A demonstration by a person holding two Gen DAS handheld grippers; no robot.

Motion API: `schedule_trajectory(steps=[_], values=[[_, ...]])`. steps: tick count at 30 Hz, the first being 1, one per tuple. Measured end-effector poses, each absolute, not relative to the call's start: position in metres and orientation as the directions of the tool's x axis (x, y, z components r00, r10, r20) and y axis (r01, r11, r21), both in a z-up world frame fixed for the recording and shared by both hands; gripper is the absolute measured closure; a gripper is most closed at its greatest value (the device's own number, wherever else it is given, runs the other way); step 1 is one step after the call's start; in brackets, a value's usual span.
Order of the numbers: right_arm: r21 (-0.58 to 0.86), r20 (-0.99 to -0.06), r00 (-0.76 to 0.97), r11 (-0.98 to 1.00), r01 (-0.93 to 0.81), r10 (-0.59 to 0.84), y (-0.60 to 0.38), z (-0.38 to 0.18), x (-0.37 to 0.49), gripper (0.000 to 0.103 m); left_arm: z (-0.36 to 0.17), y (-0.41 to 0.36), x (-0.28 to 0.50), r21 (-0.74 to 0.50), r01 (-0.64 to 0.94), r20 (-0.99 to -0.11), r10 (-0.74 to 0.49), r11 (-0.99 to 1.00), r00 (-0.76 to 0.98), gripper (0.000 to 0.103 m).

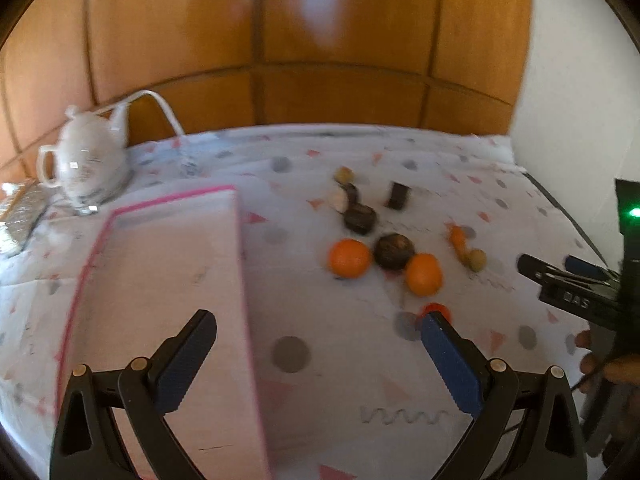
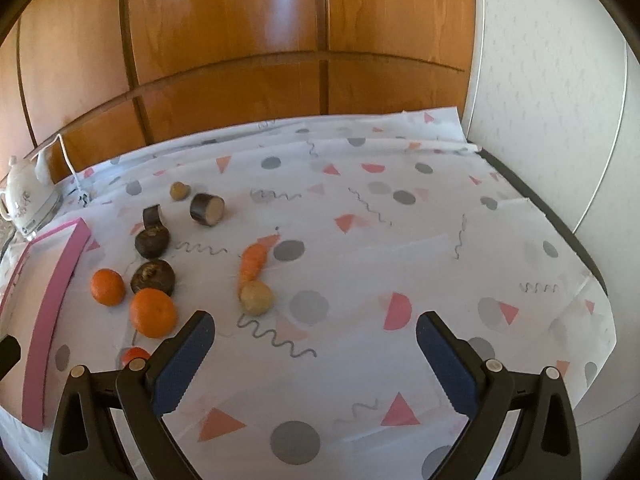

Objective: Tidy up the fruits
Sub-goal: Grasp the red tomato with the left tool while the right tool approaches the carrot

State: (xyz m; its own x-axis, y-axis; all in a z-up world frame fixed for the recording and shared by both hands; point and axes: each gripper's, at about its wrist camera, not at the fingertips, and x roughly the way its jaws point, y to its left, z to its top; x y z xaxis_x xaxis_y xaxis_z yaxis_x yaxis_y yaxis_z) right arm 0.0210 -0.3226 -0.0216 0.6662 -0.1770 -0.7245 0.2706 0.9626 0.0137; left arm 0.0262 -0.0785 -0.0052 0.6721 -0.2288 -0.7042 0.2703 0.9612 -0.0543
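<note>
Orange fruit noted in left wrist view: two oranges (image 1: 349, 258) (image 1: 424, 273) flanking a dark round piece (image 1: 394, 251) on the patterned bench (image 1: 340, 364), right of a pink-edged box (image 1: 160, 280). Left hand-held gripper (image 1: 318, 354) spread apart, empty.

Right wrist view: same oranges (image 2: 107, 287) (image 2: 153, 312) left of centre; carrot (image 2: 253, 262) touching a potato (image 2: 257, 298). Right hand-held gripper (image 2: 314, 354) spread apart, empty, above bench.

Black tool (image 2: 316, 356), blue ribbed pads (image 2: 182, 364)
</note>
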Motion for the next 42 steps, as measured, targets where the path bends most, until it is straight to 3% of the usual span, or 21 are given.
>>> schedule_trajectory(steps=[4, 10, 12, 17, 20, 23, 30, 38, 42], values=[[0.035, -0.738, 0.656, 0.963, 0.269, -0.157, -0.326, -0.026, 0.022, 0.005, -0.018, -0.096, 0.032, -0.069, 0.330, -0.727, -0.274, 0.941, 0.630, 0.006], [0.039, -0.738, 0.660, 0.968, 0.249, -0.140, -0.326, -0.027, 0.023, 0.022, -0.036, -0.120, 0.042, -0.142, 0.389, -0.762, -0.351, 0.910, 0.544, 0.024], [0.038, -0.742, 0.656, 0.968, 0.249, -0.140, -0.326, -0.029, 0.024, 0.030, -0.039, -0.128, 0.044, -0.151, 0.408, -0.764, -0.369, 0.900, 0.530, 0.025], [0.039, -0.747, 0.651, 0.968, 0.246, -0.136, -0.329, -0.030, 0.026, 0.035, -0.052, -0.154, 0.051, -0.160, 0.451, -0.788, -0.388, 0.878, 0.478, 0.037], [0.045, -0.753, 0.645, 0.969, 0.243, -0.127, -0.331, -0.033, 0.030, 0.036, -0.062, -0.166, 0.053, -0.148, 0.467, -0.804, -0.381, 0.872, 0.457, 0.050], [0.054, -0.756, 0.644, 0.970, 0.238, -0.116, -0.331, -0.035, 0.033, 0.037, -0.066, -0.167, 0.053, -0.131, 0.470, -0.799, -0.373, 0.873, 0.471, 0.074], [0.097, -0.759, 0.649, 0.978, 0.183, -0.046, -0.322, -0.037, 0.056, 0.054, -0.066, -0.146, 0.051, -0.144, 0.436, -0.790, -0.369, 0.888, 0.489, 0.074], [0.104, -0.793, 0.609, 0.987, 0.120, 0.010, -0.309, -0.050, 0.105, 0.055, -0.071, -0.131, 0.052, -0.172, 0.407, -0.784, -0.375, 0.897, 0.495, 0.072], [0.095, -0.836, 0.549, 0.987, 0.126, 0.010, -0.306, -0.069, 0.129, 0.076, -0.071, -0.132, 0.049, -0.160, 0.417, -0.780, -0.373, 0.895, 0.502, 0.072]])
